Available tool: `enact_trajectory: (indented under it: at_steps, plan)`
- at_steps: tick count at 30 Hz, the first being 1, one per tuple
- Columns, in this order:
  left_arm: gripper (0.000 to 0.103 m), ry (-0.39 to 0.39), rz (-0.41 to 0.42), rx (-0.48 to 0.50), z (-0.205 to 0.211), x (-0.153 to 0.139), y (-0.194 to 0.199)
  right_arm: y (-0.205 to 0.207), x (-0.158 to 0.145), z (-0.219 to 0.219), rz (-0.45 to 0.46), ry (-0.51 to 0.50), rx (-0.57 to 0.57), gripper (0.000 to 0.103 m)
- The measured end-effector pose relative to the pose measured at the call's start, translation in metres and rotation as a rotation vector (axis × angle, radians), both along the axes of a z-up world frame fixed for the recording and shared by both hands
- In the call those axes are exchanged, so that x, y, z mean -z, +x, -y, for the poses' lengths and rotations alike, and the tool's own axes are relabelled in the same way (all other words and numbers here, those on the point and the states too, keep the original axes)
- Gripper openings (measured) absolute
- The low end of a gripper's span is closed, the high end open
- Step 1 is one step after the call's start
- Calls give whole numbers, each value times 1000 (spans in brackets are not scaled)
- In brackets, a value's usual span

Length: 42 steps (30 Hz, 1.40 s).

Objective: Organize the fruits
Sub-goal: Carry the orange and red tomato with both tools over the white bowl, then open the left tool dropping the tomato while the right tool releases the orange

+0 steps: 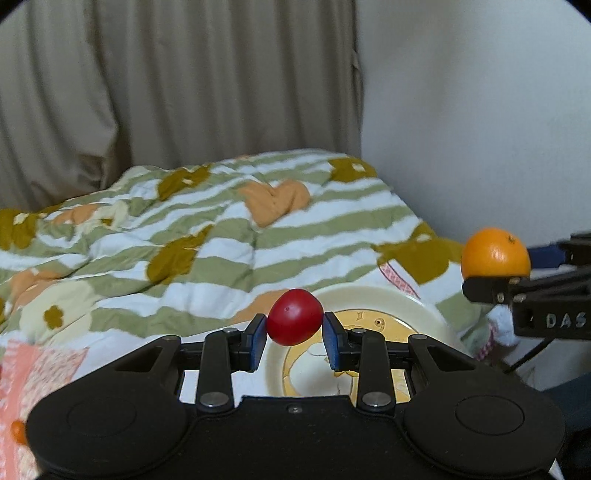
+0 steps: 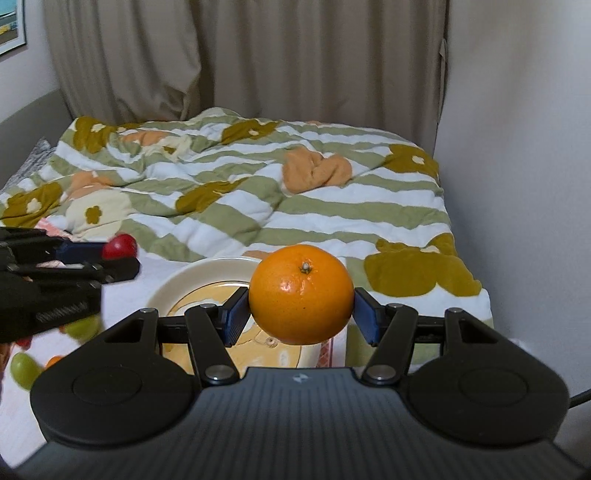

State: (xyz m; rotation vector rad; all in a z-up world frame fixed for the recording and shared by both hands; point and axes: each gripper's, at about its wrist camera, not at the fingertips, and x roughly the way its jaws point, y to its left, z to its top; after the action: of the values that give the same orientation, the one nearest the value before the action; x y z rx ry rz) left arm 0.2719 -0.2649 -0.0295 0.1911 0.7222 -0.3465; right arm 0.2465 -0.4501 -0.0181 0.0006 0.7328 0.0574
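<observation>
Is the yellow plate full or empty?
Cannot tell fully. The cream plate with a yellow picture shows no fruit on the part in view, but the grippers hide much of it. The round orange is held above it.

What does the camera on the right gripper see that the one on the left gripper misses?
Only the right wrist view shows green grapes at lower left and a framed picture on the wall. Only the left wrist view shows a pink patterned cloth. Both show the orange held in the right gripper, the red fruit held in the left gripper, the plate and the striped quilt.
</observation>
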Motion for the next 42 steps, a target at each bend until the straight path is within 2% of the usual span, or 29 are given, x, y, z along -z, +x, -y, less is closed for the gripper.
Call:
enact_trajectory:
  at_steps: [8,14,19,20,22,23,24,29,35,42]
  plan:
    - [36,64,-75,88,28,45,45,28,20,8,-41,4,34,75]
    - [36,112,-102,131,45,69,63,38,30,13,-68,1,58,75]
    - [37,133,-109,154,52,77,66,40,34,16,-79,-3,72,75]
    - [41,135,-109,156,52,77,65,40,34,17,-79,-2,74,75]
    - [67,129,-100,158,51,74,63,40,32,18,-75,-4,76,75]
    - [88,124,-84,156,49,71,59,40,31,19,-73,-5,78,75]
    - [95,120,-63,154,47,67,55,40,30,19,-71,-9,79,75]
    - [95,108,-51,137,27,50,39,40,28,19,-68,-33,61,75]
    - [100,45,-67,83,-3,33,22,44,32,6,-73,-28,2,75]
    - [101,33,-75,-4,-24,25,5,55,57,-29,-92,-78,-101,75]
